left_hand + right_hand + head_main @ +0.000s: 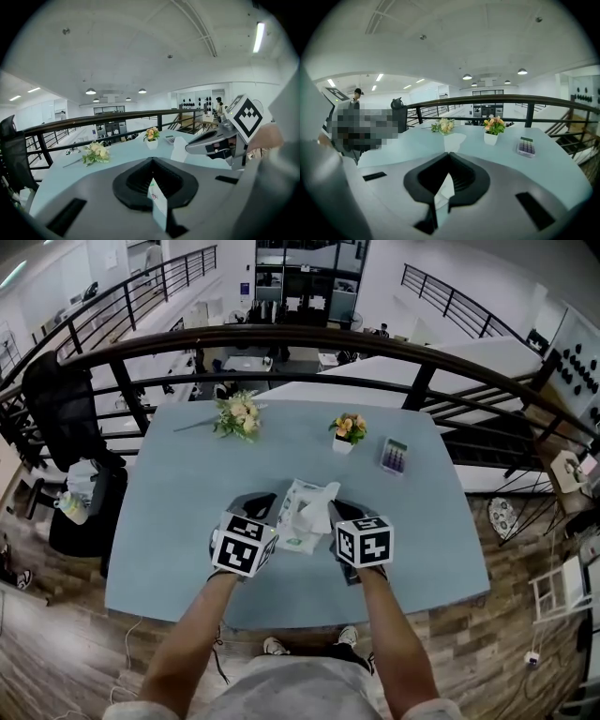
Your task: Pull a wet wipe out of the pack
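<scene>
The wet wipe pack (298, 521), white with green print, lies in the middle of the light blue table (178, 521) between my two grippers. My left gripper (262, 506) is shut on the pack's left edge, and a printed flap (157, 202) shows pinched between its jaws. My right gripper (344, 513) is shut on a white wipe (443, 193) that stands up out of the pack (317, 510). In the left gripper view the right gripper (206, 139) holds that wipe (179, 149) above the table.
A loose bunch of pale flowers (239, 415) lies at the table's far left. A small white pot of orange flowers (348, 432) and a purple-keyed calculator (394, 456) stand far right. A dark railing (309, 334) runs behind the table, and a black chair (61, 409) is at the left.
</scene>
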The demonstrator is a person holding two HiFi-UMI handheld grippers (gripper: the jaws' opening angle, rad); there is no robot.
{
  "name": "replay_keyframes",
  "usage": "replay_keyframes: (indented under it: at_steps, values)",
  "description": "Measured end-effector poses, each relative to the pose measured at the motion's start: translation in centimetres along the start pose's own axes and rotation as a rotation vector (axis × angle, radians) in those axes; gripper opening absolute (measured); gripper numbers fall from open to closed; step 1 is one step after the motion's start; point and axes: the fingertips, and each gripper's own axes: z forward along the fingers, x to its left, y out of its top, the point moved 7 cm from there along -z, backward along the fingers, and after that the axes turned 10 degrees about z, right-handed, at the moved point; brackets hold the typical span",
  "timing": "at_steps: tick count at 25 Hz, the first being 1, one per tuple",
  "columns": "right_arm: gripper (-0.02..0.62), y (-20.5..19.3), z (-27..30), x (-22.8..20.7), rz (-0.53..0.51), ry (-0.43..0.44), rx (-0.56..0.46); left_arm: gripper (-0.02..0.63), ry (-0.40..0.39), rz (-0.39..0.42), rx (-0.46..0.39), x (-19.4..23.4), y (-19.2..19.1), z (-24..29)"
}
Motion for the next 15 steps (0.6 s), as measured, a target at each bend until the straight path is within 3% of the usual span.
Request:
replay_keyframes:
  at_steps: [15]
  values:
    - [0.006,1.0,-1.3,-3.0,-0.013,0.077,-0.022,-0.006,0.071,-0.023,0.026,-2.7,1.7,1.1]
